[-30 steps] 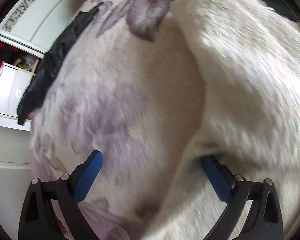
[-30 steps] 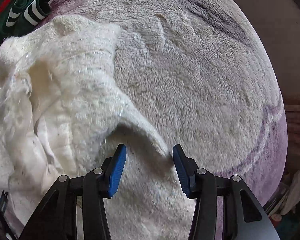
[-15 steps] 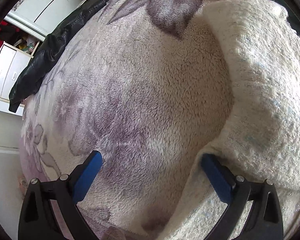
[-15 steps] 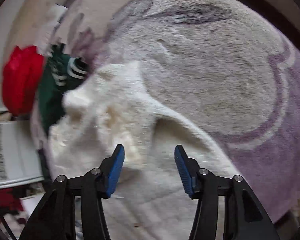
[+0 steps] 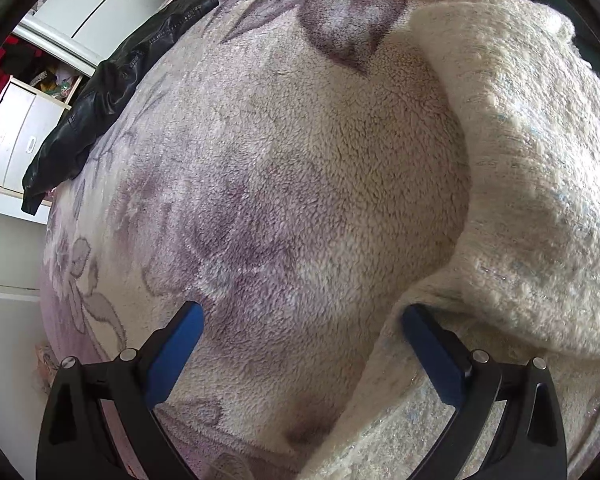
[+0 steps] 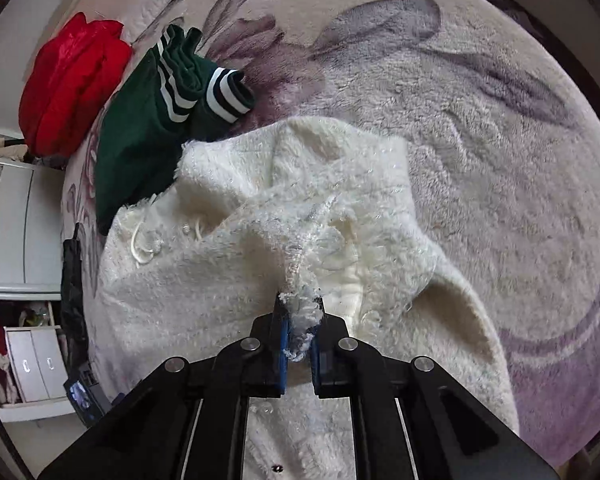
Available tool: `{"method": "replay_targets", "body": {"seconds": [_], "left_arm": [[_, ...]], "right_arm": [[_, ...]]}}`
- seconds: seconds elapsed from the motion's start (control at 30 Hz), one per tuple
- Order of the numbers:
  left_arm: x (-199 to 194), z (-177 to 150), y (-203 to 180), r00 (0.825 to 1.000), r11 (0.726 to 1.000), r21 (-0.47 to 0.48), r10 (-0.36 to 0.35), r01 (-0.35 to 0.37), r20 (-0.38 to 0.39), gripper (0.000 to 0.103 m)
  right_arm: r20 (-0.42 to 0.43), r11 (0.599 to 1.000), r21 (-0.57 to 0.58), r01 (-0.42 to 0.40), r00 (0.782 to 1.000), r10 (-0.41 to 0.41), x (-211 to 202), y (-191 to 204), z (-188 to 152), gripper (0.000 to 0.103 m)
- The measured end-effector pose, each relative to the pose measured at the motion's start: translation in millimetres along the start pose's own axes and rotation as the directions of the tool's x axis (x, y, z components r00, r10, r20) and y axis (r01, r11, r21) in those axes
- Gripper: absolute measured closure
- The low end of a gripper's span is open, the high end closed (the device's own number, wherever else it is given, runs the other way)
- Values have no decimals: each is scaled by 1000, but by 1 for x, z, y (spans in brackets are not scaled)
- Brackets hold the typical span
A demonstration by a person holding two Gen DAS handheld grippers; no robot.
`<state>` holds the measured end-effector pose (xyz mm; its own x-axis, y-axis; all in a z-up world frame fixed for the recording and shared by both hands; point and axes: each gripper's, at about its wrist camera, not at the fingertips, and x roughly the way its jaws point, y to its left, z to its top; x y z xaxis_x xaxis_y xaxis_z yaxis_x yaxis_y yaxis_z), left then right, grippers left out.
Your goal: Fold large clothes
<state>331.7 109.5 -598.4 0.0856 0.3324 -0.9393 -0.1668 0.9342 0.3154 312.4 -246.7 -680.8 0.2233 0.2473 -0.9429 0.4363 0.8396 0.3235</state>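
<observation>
A fluffy white sweater (image 6: 228, 280) lies spread on a bed covered by a plush blanket (image 6: 480, 152) with a purple flower print. Near the middle of the sweater a ridge of its fabric is drawn up into a pinch, and the right tool (image 6: 299, 340) is clamped tight on that pinch, its blue pads pressed against the fuzzy tuft between them. Loose cream cords lie on the sweater's surface left of the pinch.

In the left wrist view the sweater (image 5: 532, 184) fills the right side, folded over itself with a thick rolled edge resting on the blanket (image 5: 284, 184). The left tool (image 5: 302, 334) hangs over the blanket with its blue pads spread wide and nothing between them; its right pad sits just at the sweater's edge.

Touching the sweater's far left corner is a dark green garment (image 6: 148, 136) with white-striped cuffs, and beyond that a red garment (image 6: 68, 80). A black leather jacket (image 5: 112, 92) lies along the blanket's edge, well apart from the sweater. White cabinets (image 5: 12, 140) stand past the bed.
</observation>
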Motion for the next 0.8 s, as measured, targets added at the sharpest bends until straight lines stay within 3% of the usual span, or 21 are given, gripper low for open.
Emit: {"method": "replay_targets", "body": {"seconds": [0.13, 0.17, 0.2, 0.27, 0.33, 0.5, 0.57, 0.67, 0.73, 0.8], "left_arm": [[-14, -7, 1, 1000, 1000, 9, 4, -4, -7, 0], [-21, -10, 3, 1000, 1000, 12, 2, -2, 2, 0], [-26, -13, 5, 1000, 1000, 13, 2, -2, 11, 0], [-39, -21, 10, 1000, 1000, 15, -8, 8, 29, 0], [-52, -31, 10, 999, 999, 31, -20, 19, 38, 0], [-75, -54, -8, 999, 996, 74, -53, 52, 10, 0], [-87, -65, -21, 998, 995, 76, -62, 61, 7, 0], [-101, -81, -45, 998, 994, 82, -67, 67, 3, 0], [-111, -95, -66, 999, 995, 83, -53, 52, 3, 0], [-120, -112, -89, 1000, 996, 81, -21, 21, -1, 0]], "right_arm": [[-166, 998, 48, 42, 986, -34, 61, -12, -12, 94], [-176, 997, 71, 39, 984, -26, 63, -13, -18, 88], [-174, 995, 92, 36, 985, -19, 57, -17, -21, 85], [-157, 994, 106, 20, 988, -3, 35, -23, -28, 66], [-151, 991, 135, 12, 988, 8, 12, -35, -43, 56], [-198, 978, 198, 62, 980, -22, -44, -86, -74, 54], [-231, 972, 216, 89, 972, -38, -57, -113, -82, 47], [-332, 972, 198, 127, 942, -55, -42, -146, -95, 46], [-400, 982, 111, 152, 911, -96, -19, -159, -111, 47], [-451, 978, 6, 209, 873, -184, 9, -170, -127, 62]]}}
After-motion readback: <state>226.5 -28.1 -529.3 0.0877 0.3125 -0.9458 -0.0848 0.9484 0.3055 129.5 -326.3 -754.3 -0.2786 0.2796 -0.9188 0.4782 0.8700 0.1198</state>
